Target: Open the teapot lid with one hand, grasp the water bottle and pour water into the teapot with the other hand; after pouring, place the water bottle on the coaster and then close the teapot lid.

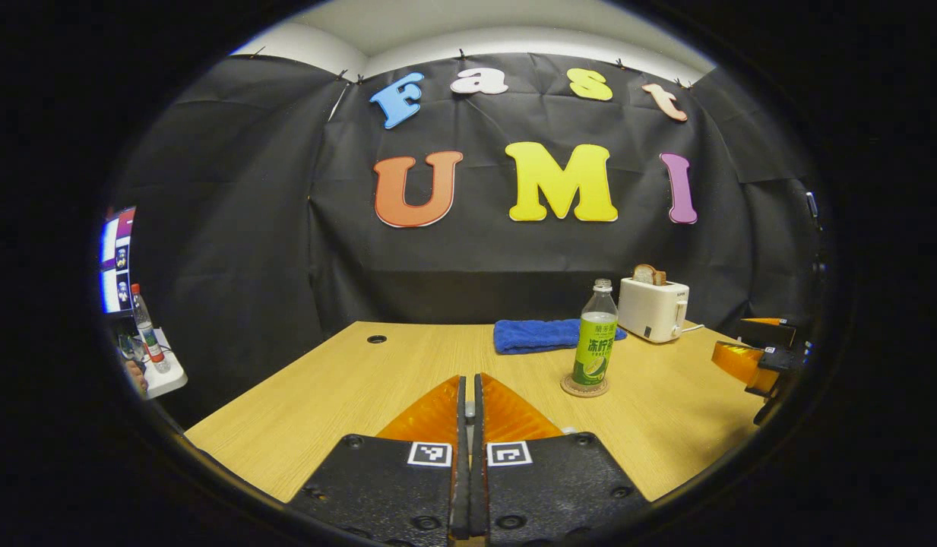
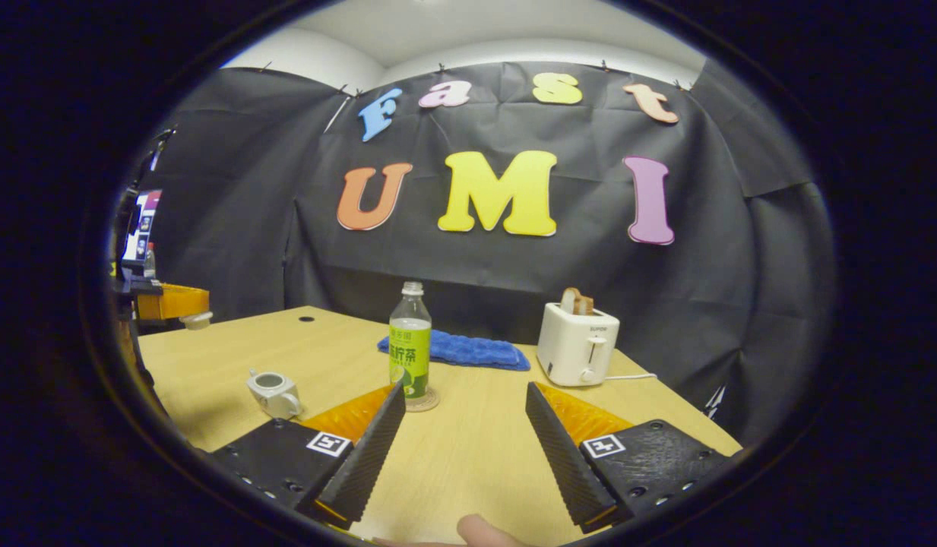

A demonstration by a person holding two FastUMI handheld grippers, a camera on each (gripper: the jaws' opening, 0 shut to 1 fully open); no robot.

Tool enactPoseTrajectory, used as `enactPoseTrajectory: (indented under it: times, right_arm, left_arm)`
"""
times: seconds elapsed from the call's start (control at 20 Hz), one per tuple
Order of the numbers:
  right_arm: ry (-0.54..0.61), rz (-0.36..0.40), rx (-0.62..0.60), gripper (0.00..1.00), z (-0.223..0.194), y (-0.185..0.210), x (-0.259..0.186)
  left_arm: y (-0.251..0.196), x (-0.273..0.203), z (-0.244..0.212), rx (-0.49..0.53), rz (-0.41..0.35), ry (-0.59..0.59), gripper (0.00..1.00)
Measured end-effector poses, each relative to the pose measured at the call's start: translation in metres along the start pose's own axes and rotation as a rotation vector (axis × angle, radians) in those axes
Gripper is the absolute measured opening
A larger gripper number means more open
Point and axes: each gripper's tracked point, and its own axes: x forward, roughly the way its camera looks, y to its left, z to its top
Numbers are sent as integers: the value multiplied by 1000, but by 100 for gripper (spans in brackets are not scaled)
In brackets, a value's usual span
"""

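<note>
A clear bottle with a green label stands upright on a round coaster mid-table. The small white teapot sits at the front left with its top open. My left gripper is shut, its fingers almost touching. From the right gripper view it hangs above the table's far left edge, with the white lid pinched at its tips. My right gripper is open and holds nothing; the bottle stands just beyond its left finger. It also appears at the right edge.
A white toaster with a slice of bread and a folded blue towel sit at the back of the wooden table. A thumb shows at the bottom. A side shelf with a bottle stands off-table.
</note>
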Motion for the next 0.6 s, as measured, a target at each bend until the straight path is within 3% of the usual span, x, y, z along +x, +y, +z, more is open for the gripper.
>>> enactPoseTrajectory:
  times: [0.1, 0.4, 0.6]
  right_arm:
    - [-55, -1, 32, 95, 13, -12, -1]
    - [-35, -20, 47, 94, 2, -43, 6]
    - [-57, -27, 50, 95, 5, -56, 8]
  left_arm:
    - [-13, 9, -8, -17, -13, -7, 3]
    - [-46, 36, -23, 11, -28, -5, 3]
    - [-54, 56, -34, -26, -28, 14, 3]
